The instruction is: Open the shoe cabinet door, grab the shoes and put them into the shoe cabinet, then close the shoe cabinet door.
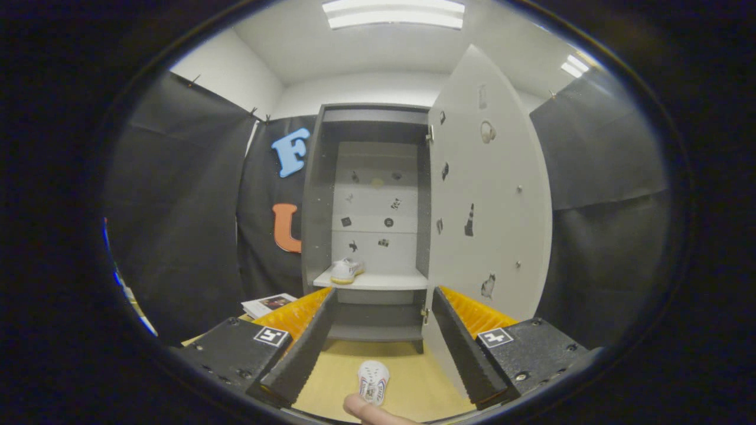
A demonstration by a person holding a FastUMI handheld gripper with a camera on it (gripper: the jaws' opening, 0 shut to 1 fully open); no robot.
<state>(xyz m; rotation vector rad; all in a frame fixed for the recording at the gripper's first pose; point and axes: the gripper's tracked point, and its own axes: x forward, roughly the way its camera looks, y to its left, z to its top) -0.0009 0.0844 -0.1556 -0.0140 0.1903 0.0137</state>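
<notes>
The grey shoe cabinet (316, 195) stands straight ahead, beyond my fingers, with its door (490, 200) swung wide to the right. One white shoe (346, 270) rests on the left part of the cabinet's white shelf (384, 281). A second white shoe (373, 381) lies on the yellowish table, between my fingers and close to me, toe pointing toward the cabinet. My gripper (378, 298) is open, its fingers spread well apart with nothing held between them. A fingertip (363, 410) of a person shows just behind the near shoe.
A booklet (269, 304) lies on the table left of the cabinet, beyond my left finger. Black cloth walls hang on both sides. The open door's lower edge reaches down close to my right finger. Small stickers dot the cabinet's back panel and the door.
</notes>
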